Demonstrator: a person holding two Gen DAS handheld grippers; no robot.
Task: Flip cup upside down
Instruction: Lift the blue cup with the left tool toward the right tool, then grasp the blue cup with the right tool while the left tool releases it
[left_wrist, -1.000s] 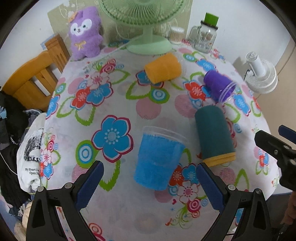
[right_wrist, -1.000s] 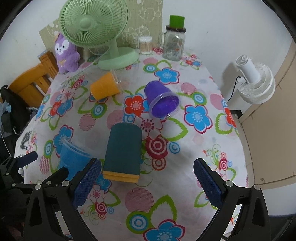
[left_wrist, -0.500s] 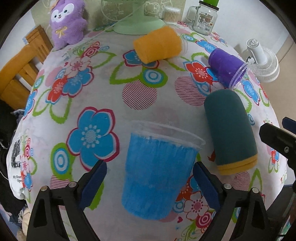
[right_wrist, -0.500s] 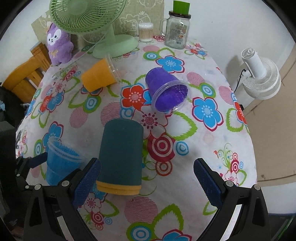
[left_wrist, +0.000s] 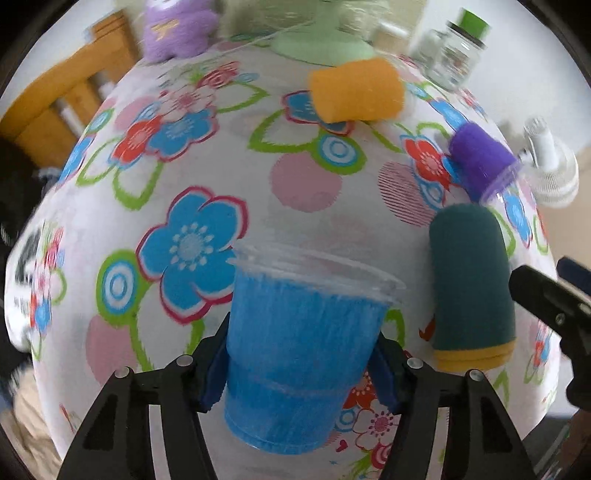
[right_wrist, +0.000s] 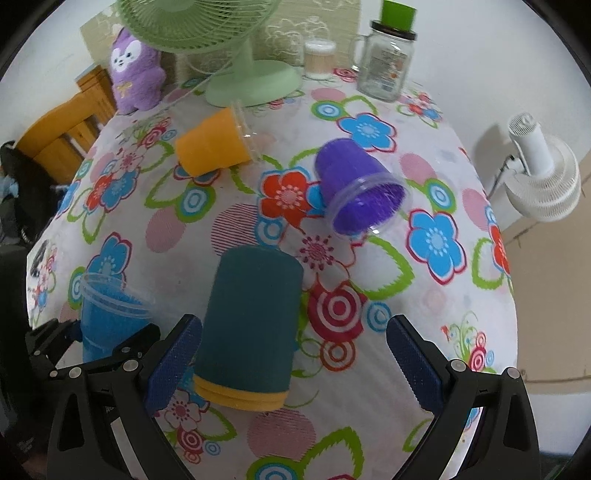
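Observation:
A blue cup with a clear rim (left_wrist: 301, 350) stands upright, mouth up, on the flowered tablecloth (left_wrist: 207, 173). My left gripper (left_wrist: 300, 373) is shut on the blue cup's lower half, one pad on each side. The cup also shows at the left of the right wrist view (right_wrist: 109, 314), held by the left gripper. My right gripper (right_wrist: 291, 365) is open and empty. A dark teal cup with a yellow rim (right_wrist: 251, 332) lies on its side between its fingers, nearer the left pad.
An orange cup (right_wrist: 212, 146) and a purple cup (right_wrist: 356, 192) lie on their sides farther back. A green fan (right_wrist: 240, 62), a purple plush toy (right_wrist: 135, 74), a glass jar (right_wrist: 388, 55) and a small container stand at the far edge. A white fan (right_wrist: 543, 177) stands off the table's right side.
My left gripper moved forward and closed on the blue cup. My right gripper moved closer to the teal cup and stayed open.

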